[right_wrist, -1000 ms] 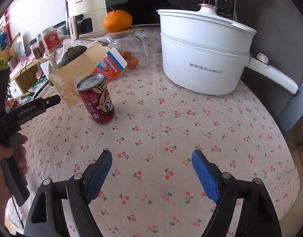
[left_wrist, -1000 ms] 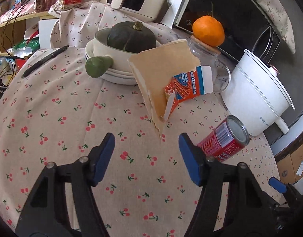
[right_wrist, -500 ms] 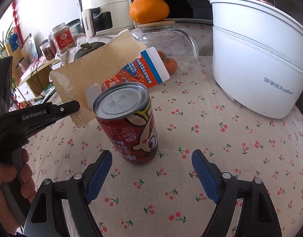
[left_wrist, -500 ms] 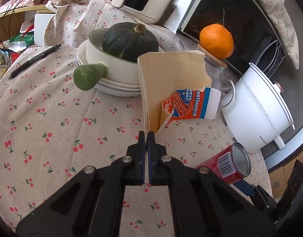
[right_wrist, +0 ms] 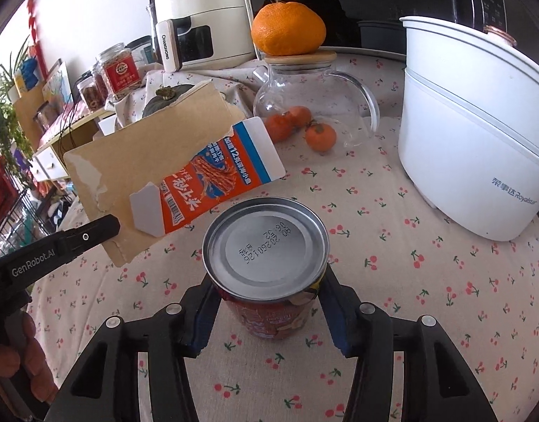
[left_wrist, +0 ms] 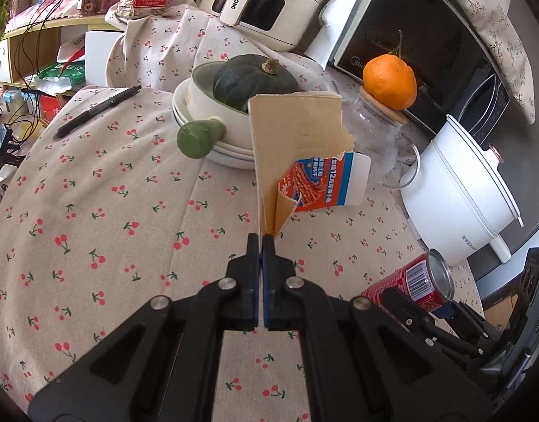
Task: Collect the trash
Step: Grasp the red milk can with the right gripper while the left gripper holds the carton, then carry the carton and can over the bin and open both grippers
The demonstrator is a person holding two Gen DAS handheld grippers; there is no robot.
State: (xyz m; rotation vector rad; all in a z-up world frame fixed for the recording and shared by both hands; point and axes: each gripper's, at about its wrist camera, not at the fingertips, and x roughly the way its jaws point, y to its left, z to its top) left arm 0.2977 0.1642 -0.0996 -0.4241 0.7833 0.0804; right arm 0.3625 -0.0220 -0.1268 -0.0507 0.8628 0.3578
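A torn brown cardboard carton with an orange and blue printed flap (left_wrist: 297,147) is held off the cherry-print tablecloth. My left gripper (left_wrist: 261,242) is shut on its lower edge; the carton also shows in the right wrist view (right_wrist: 157,172), with the left gripper (right_wrist: 107,227) at its corner. A red drink can with a silver top (right_wrist: 266,246) stands upright on the cloth. My right gripper (right_wrist: 267,306) is shut on the can's sides. The can also shows in the left wrist view (left_wrist: 415,283), at the lower right.
A white electric pot (right_wrist: 480,147) stands at the right. A glass jug with small oranges inside (right_wrist: 304,112) and a large orange (right_wrist: 289,30) on its lid sits behind. A bowl holding a green squash (left_wrist: 234,98), a pen (left_wrist: 97,110) and an air fryer (left_wrist: 269,3) lie further back.
My left gripper closed on the carton's edge and lifted it slightly. My right gripper moved in around the can and closed on its sides.
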